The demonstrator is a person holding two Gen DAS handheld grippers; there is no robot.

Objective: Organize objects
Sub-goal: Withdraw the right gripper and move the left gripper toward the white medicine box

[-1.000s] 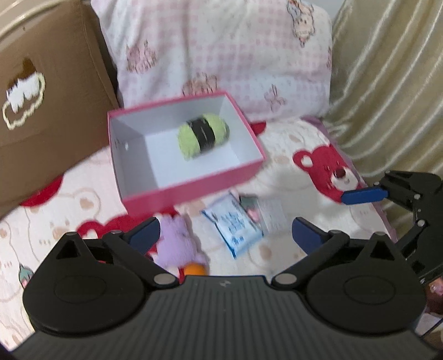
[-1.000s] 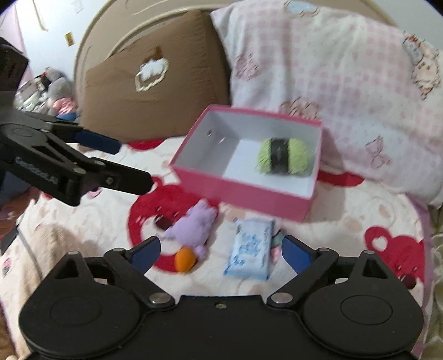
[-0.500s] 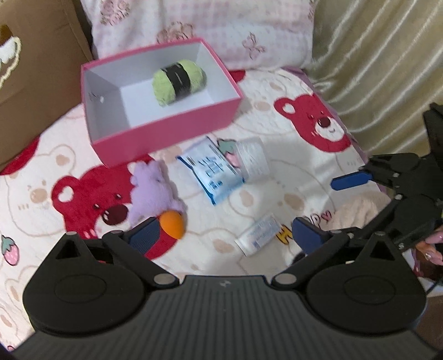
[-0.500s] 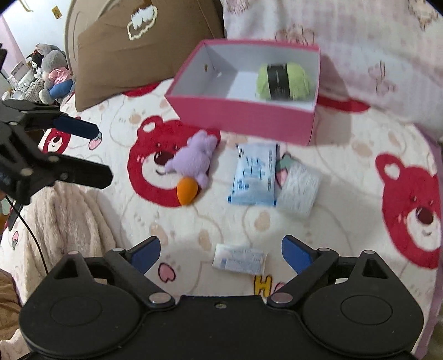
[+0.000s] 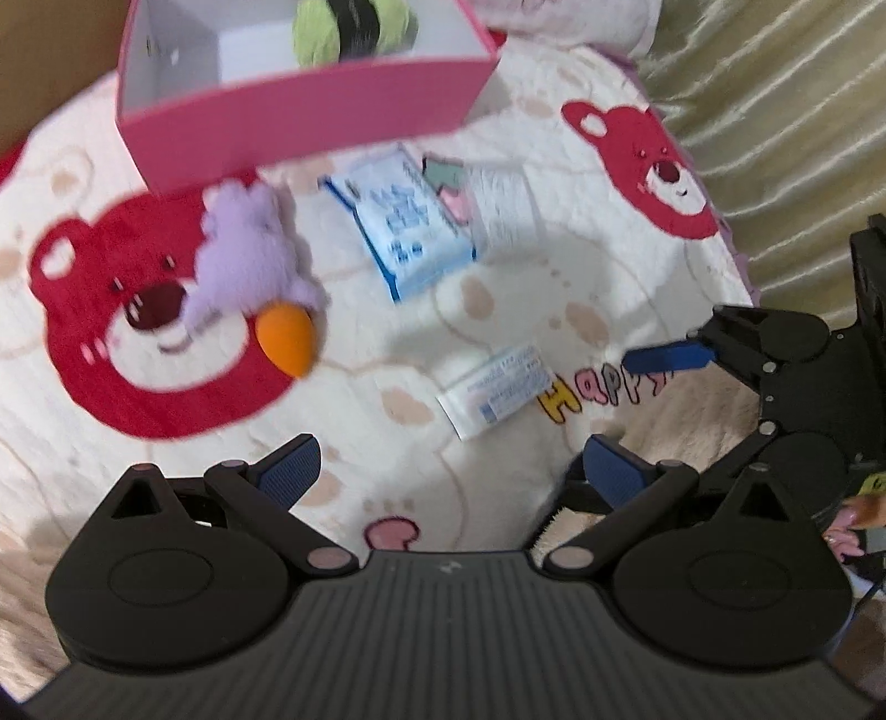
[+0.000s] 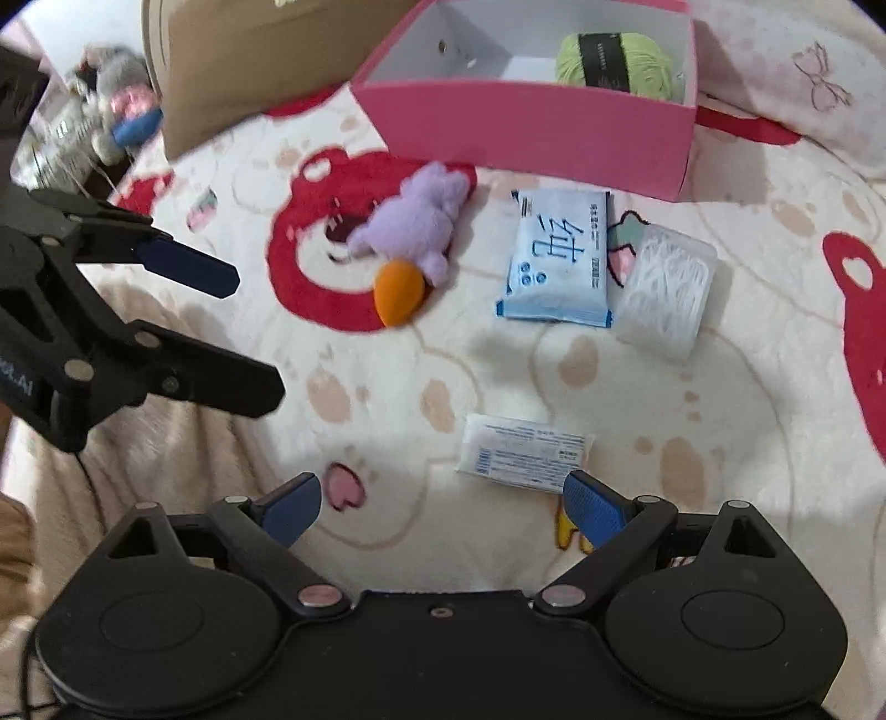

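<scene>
A pink box (image 5: 310, 116) (image 6: 531, 133) holds a green yarn ball (image 5: 354, 27) (image 6: 617, 63). In front of it lie a purple plush (image 5: 243, 255) (image 6: 412, 224) with an orange piece (image 5: 288, 338) (image 6: 398, 291), a blue tissue pack (image 5: 407, 221) (image 6: 559, 260), a clear packet (image 5: 498, 205) (image 6: 664, 288) and a small white packet (image 5: 495, 390) (image 6: 523, 459). My left gripper (image 5: 448, 471) (image 6: 249, 338) is open and empty above the bedspread. My right gripper (image 6: 443, 501) (image 5: 626, 410) is open, its right pad beside the small white packet.
The bed is covered by a cream bedspread with red bear prints (image 5: 659, 160) (image 6: 332, 232). A brown pillow (image 6: 221, 61) and a pink-patterned pillow (image 6: 792, 72) stand behind the box. Gold curtains (image 5: 775, 111) hang at right. Stuffed toys (image 6: 116, 105) sit far left.
Both grippers have drawn back and tilted down, so the box slid toward the top of each view. The small white packet came into view and now lies close to the right gripper.
</scene>
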